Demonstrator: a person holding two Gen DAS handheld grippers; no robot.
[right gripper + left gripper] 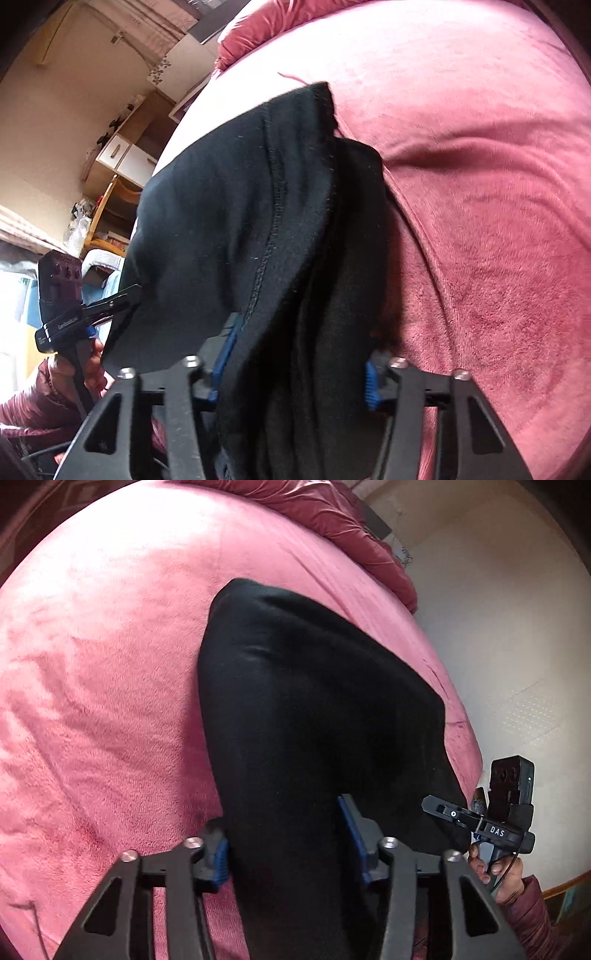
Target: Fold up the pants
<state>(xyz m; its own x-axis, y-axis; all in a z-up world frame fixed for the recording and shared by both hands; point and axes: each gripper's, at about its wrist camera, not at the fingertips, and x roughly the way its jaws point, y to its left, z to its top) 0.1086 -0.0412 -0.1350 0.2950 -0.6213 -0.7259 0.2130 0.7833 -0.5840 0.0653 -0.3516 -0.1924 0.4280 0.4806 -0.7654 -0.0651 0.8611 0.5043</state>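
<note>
Black fabric fills the bottom centre of both wrist views, so both grippers have the pants in hand. In the left wrist view the left gripper point(291, 834) has its blue pads point(221, 860) either side of a thick bunch of the black pants point(314, 701), jaws spread fairly wide but clamped on the cloth. Same story for the right gripper point(295, 369) in its own view: jaws closed on a stacked edge with the stitched seam point(269, 206) running up the middle of the frame. You can spot each gripper in the other's view too, lower right and lower left, biting the far corner of the same edge.

Further up the frame the pants lift off the pink fleece blanket point(92, 664) and drape back down onto it, so they look already doubled and partly in the air. The maroon pillow point(351, 524) sits at the top, well apart.

My guess is this is the carry-over of a fold. To do it well: keep both hands level and the edge taut between them, lay it down so the corners line up, and don't let go until the cloth is flat on the blanket, otherwise the layers slide and bunch
</note>
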